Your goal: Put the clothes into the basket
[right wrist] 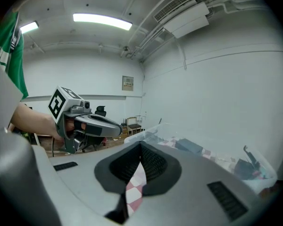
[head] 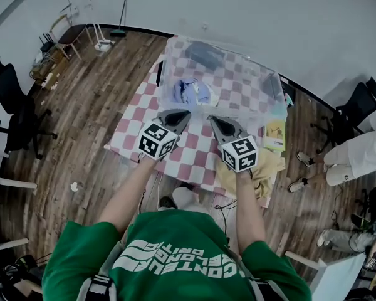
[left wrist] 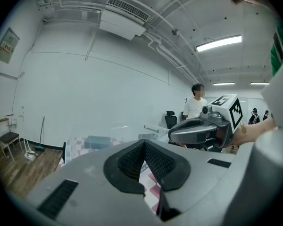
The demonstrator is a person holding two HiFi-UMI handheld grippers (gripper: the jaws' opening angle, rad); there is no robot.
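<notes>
Two claws, both mine, both shut tight w/ nothing between the pads: my left claw [head: 177,115] and right claw [head: 218,125] hang side by side, a little apart, over the near half of the table [head: 128,137] w/ its pink-and-white checked cloth. Each claw's own view shows the black ribbed pads meeting at the tips, w/ only the checks visible through the slit below. Straight ahead of them the clear basket [head: 247,83] sits on the tabletop, across approx. the far half. Some blue clothes [head: 191,93] lie bunched in its left end (just beyond my left claw's tip), and a dark grey item [head: 203,54] lies toward its far side, can't tell what it is. A yellow garment [head: 263,168] droops over the table's near right edge, outside the basket, just beside my right hand. Neither claw touches any of the clothes.
</notes>
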